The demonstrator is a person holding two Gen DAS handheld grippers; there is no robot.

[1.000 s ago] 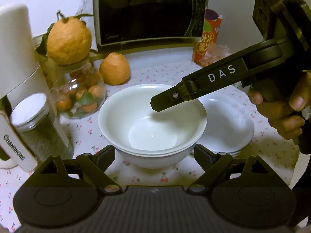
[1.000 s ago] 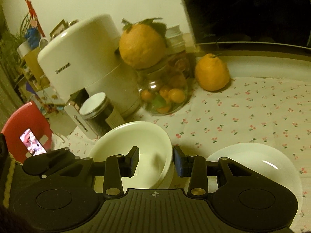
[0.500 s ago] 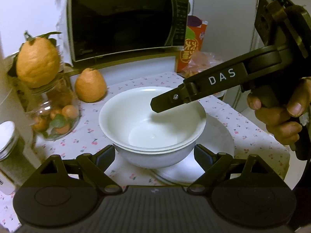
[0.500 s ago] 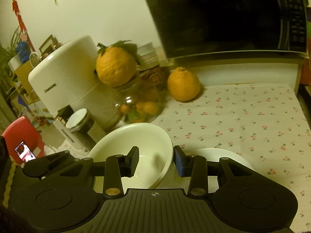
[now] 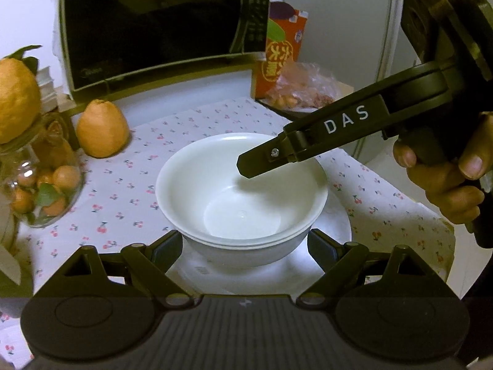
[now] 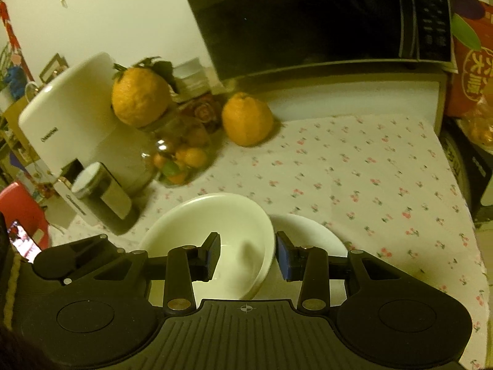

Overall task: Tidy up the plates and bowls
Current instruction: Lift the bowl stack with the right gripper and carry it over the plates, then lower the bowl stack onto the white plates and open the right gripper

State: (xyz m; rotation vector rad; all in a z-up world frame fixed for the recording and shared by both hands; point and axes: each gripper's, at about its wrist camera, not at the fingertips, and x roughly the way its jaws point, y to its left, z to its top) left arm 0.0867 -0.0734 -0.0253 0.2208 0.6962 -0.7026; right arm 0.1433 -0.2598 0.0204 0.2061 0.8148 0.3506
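Left wrist view first: the left tool (image 5: 245,243) has its two fingers spread wide on either side of the stacked white bowls (image 5: 242,197), one nested inside the other. Whether the pads touch the bowl wall, I cannot tell. The bowls sit over the white plate (image 5: 334,225), whose rim shows to the right and beneath them; whether they rest on it or hang just above is not clear from here. Coming in from the right, the right tool (image 5: 246,166) reaches over the bowl rim, a finger marked DAS hanging inside the bowl, with the person's right hand (image 5: 443,182) wrapped around the handle.

Over to the right wrist view: the right tool (image 6: 248,256) straddles the near edge of the bowls (image 6: 212,225), one finger inside, the other outside, a visible gap between the outer pad and the rim, so it is parted and not pinching. The plate (image 6: 308,234) peeks out just right of the bowls.

All of this is on the counter (image 5: 123,203) with its cherry-print cloth. Behind stands a microwave (image 5: 160,24), an orange fruit (image 5: 101,128) in front of it, and a glass jar (image 5: 40,191) of small fruit at left.
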